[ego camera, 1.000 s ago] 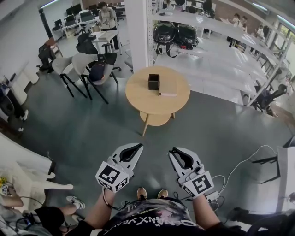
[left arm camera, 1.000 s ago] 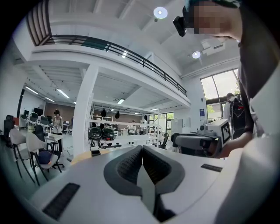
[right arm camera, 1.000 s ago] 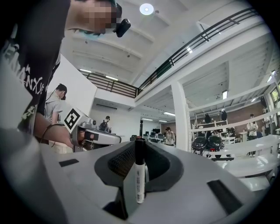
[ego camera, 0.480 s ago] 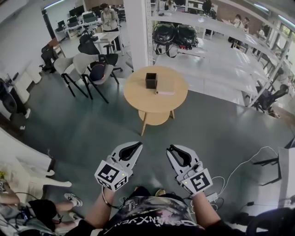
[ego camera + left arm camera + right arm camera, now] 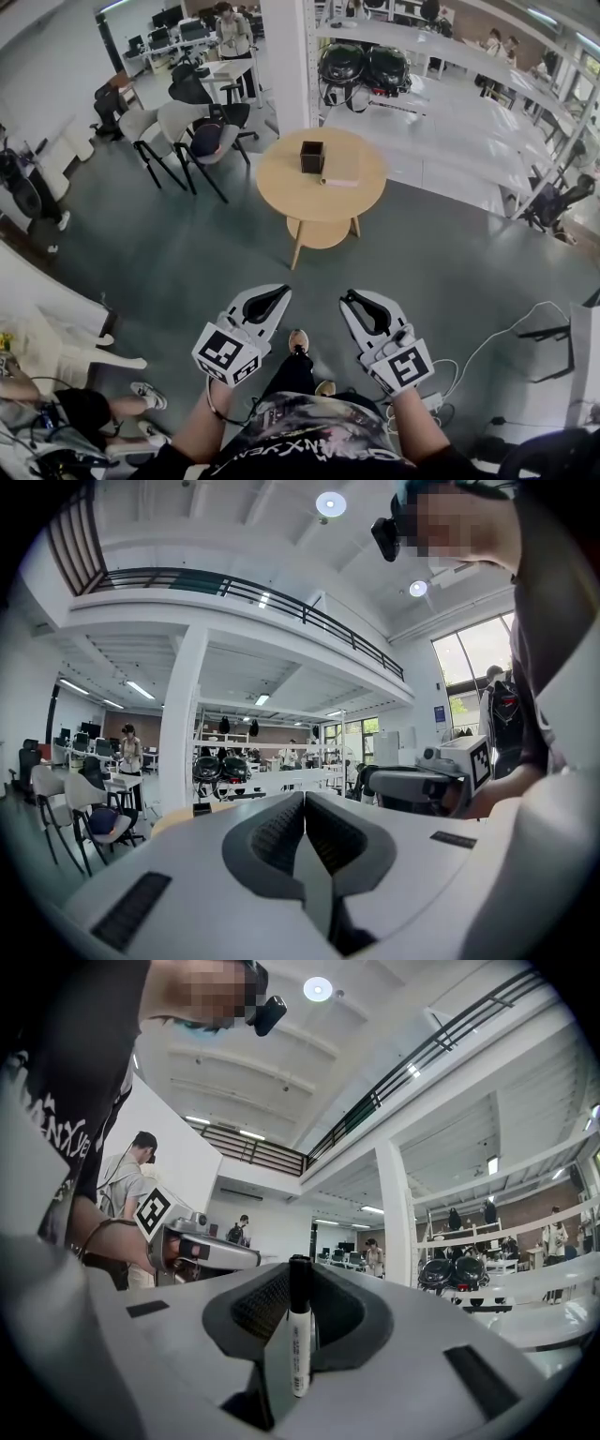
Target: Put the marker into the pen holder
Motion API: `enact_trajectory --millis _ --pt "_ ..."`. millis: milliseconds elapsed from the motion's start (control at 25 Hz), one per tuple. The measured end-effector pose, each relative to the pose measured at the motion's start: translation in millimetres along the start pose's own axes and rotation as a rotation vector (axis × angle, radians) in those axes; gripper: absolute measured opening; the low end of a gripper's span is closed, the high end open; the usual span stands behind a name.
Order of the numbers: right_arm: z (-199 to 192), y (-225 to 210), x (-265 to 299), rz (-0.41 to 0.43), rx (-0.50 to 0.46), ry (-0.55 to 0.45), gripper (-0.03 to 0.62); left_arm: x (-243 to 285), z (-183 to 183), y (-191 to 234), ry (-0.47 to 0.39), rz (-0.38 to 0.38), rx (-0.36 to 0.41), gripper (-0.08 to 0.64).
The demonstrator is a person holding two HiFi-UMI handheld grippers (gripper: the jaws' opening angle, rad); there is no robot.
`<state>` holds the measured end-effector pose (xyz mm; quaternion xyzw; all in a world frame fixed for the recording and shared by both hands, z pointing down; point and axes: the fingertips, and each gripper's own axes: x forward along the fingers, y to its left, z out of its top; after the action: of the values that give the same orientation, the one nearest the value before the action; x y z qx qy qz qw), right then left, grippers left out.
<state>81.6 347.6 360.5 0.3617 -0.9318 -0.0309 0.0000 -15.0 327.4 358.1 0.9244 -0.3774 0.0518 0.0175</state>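
A round wooden table [image 5: 323, 211] stands well ahead of the left gripper [image 5: 281, 293], jaws pressed together on nothing, and the right gripper [image 5: 349, 299]. Near the tabletop's far edge, a tan book [image 5: 343, 169] lies just beside the black square pen holder [image 5: 312, 157]. The right jaws pinch the white, black-capped marker [image 5: 300, 1330] upright.

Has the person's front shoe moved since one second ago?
Yes. The shoe has stepped forward toward the round table, now lying between the left gripper and the right gripper.
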Motion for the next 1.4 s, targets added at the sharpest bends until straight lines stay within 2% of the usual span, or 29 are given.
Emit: enact_trajectory --millis 360,800,1080,1400 --pt "-0.5 -5.1 4.8 0.004 -0.017 -0.005 0.066 7.6 -3.3 2.7 -0.005 -0.003 0.017 0.021" --pt "-10.7 -28.1 39.7 0.004 -0.023 -0.006 0.066 33.4 -13.2 36.9 -0.006 -0.004 0.008 0.021" --pt "-14.3 -56.6 80.7 0.011 -0.003 0.016 0.066 63.1 -11.0 79.1 0.004 -0.007 -0.007 0.021" --pt "-32.1 -125.5 152.3 -0.016 -0.001 0.025 0.066 132.0 -23.1 153.1 0.012 -0.026 -0.032 0.021"
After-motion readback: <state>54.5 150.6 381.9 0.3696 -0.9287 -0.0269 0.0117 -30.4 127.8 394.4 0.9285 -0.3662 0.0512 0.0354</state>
